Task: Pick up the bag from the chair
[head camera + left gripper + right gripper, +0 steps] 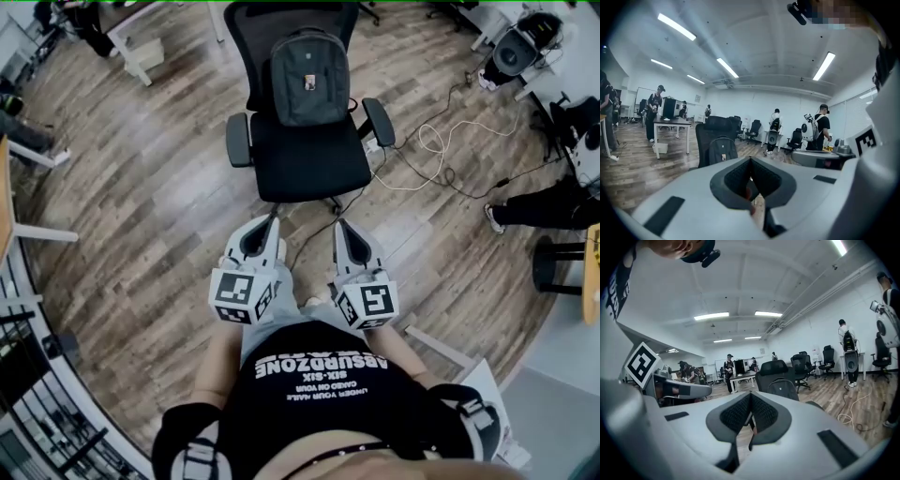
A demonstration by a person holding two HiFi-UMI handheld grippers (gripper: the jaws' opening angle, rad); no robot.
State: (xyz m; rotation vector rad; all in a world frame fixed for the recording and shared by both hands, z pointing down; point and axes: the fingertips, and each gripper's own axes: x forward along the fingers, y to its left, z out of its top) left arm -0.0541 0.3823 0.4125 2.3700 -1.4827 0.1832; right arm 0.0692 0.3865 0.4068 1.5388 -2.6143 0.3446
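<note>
A dark grey backpack (310, 77) stands upright on a black office chair (305, 155), leaning against its backrest. In the left gripper view the backpack (723, 150) and chair (707, 138) sit ahead, left of centre; in the right gripper view the backpack (783, 388) shows just right of centre on the chair (773, 372). My left gripper (271, 221) and right gripper (340, 226) are side by side in front of the chair, a short way short of its seat. Both are shut with nothing between the jaws.
White and black cables (427, 155) lie on the wooden floor right of the chair. A white desk (141, 37) stands far left. Several people, desks and other office chairs (794, 138) fill the far room. A person's legs (539, 208) show at right.
</note>
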